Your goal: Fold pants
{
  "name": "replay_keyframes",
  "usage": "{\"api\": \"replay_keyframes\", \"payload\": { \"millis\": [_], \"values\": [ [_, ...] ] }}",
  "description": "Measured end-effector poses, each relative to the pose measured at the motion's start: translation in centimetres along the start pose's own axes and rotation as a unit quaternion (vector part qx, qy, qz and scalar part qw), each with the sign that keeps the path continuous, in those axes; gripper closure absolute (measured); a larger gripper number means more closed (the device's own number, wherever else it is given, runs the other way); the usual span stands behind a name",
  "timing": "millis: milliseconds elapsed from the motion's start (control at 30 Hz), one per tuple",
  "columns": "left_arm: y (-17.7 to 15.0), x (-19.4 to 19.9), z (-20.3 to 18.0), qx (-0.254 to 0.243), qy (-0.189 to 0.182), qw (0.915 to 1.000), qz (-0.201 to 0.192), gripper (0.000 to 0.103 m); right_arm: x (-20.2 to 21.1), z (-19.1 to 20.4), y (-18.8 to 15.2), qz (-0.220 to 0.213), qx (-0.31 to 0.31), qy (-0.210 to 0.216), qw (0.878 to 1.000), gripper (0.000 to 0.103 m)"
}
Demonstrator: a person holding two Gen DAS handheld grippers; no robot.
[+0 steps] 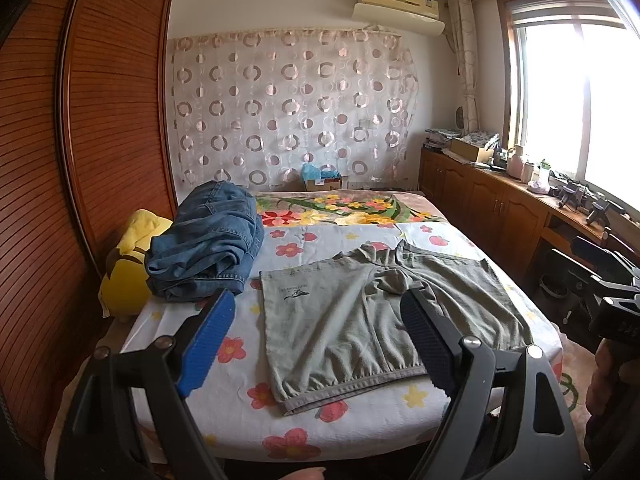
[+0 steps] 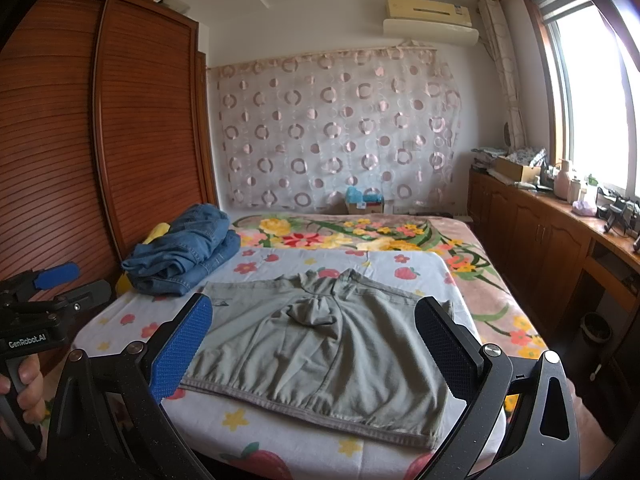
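I see grey shorts point(image 1: 360, 312) spread flat on near end of bed point(image 1: 224, 412); my left gripper point(image 1: 316, 344) and right gripper point(image 2: 316, 352) above near edge, fingers spread, holding nothing; jeans pile point(image 1: 208, 244) far left.

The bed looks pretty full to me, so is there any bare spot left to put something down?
Yes. The floral sheet lies bare between the grey pants and the flowered blanket behind them, and the blanket is bare too. A narrow strip runs along the near edge. The far left is crowded: the jeans pile sits close to the pants.
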State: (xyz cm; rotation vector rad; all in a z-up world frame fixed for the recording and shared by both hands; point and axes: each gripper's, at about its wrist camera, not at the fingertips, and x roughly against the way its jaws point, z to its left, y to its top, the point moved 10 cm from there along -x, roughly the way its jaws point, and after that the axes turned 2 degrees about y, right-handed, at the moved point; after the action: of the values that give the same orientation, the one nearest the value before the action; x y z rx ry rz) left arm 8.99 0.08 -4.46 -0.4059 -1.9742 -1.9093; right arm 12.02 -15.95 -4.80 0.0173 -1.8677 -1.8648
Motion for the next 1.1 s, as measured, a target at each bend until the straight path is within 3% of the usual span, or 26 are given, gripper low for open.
{"api": "replay_keyframes", "payload": {
  "millis": [1100],
  "values": [
    [0.49, 0.20, -0.50, -0.001, -0.004, 1.0000, 0.005, 0.017, -0.30, 0.09, -0.19, 0.005, 0.004, -0.001, 1.000, 0.000]
  ]
}}
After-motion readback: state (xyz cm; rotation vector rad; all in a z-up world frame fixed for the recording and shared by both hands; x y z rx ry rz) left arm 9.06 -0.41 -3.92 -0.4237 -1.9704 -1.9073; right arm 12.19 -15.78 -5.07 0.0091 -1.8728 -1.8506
